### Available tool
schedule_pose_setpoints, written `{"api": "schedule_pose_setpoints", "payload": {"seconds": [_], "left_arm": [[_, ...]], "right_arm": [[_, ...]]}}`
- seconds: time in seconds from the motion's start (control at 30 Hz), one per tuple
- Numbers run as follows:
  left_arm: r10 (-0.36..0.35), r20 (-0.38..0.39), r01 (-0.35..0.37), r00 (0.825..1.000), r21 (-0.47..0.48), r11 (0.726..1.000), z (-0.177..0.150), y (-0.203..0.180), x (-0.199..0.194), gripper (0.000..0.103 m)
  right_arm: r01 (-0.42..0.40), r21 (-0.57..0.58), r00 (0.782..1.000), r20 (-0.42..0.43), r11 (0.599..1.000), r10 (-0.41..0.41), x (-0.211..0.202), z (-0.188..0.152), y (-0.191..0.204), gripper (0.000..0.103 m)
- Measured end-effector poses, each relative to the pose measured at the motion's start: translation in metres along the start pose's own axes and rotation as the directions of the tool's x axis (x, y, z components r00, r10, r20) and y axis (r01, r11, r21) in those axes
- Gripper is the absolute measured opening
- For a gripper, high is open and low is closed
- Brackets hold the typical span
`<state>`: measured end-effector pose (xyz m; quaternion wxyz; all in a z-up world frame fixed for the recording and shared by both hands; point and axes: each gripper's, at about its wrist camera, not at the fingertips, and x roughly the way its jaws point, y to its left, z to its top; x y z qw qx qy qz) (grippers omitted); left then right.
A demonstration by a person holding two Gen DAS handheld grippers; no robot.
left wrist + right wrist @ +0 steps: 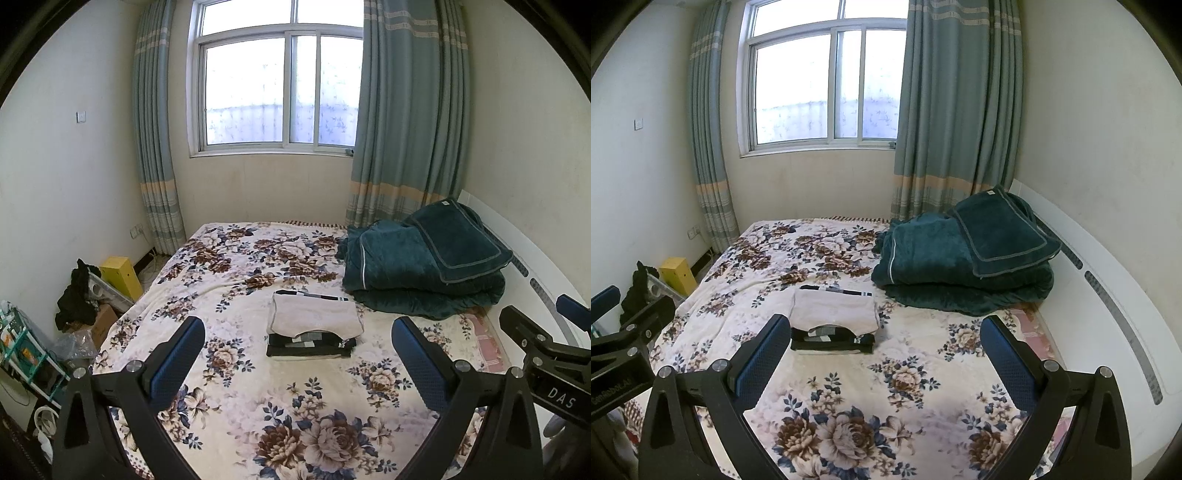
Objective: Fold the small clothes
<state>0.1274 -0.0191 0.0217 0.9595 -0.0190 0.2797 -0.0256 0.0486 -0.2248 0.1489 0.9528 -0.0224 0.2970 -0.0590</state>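
Observation:
A neat stack of folded small clothes point(313, 325) point(834, 320) lies mid-bed on the floral blanket point(258, 398) point(871, 376): a pale beige piece on top, black and black-white pieces beneath. My left gripper point(297, 363) hovers above the near part of the bed, short of the stack, open and empty. My right gripper point(882, 360) hangs likewise, open with nothing between its blue-padded fingers; the stack shows just past its left finger. Each gripper appears at the edge of the other's view.
A folded dark teal quilt with a pillow point(424, 266) point(964, 258) fills the bed's far right corner beside a white headboard point(1108, 295). Left of the bed on the floor are a yellow box point(120, 275), dark clothing point(77, 295), cartons and a green rack point(26, 354).

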Motion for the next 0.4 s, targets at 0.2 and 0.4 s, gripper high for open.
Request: {"api": "schedule_pose_setpoints", "payload": {"seconds": [0.2, 0.4], "left_arm": [[0.012, -0.008, -0.012, 1.000, 0.002, 1.000, -0.0004, -0.0058, 0.0025, 0.103], [0.017, -0.001, -0.017, 1.000, 0.003, 1.000, -0.0036, -0.0066, -0.0020, 0.103]], "right_arm": [[0.001, -0.004, 1.000, 0.000, 1.000, -0.001, 0.0005, 0.0003, 0.0004, 0.103], [-0.001, -0.004, 1.000, -0.004, 1.000, 0.001, 0.0010, -0.0003, 0.0019, 0.103]]}}
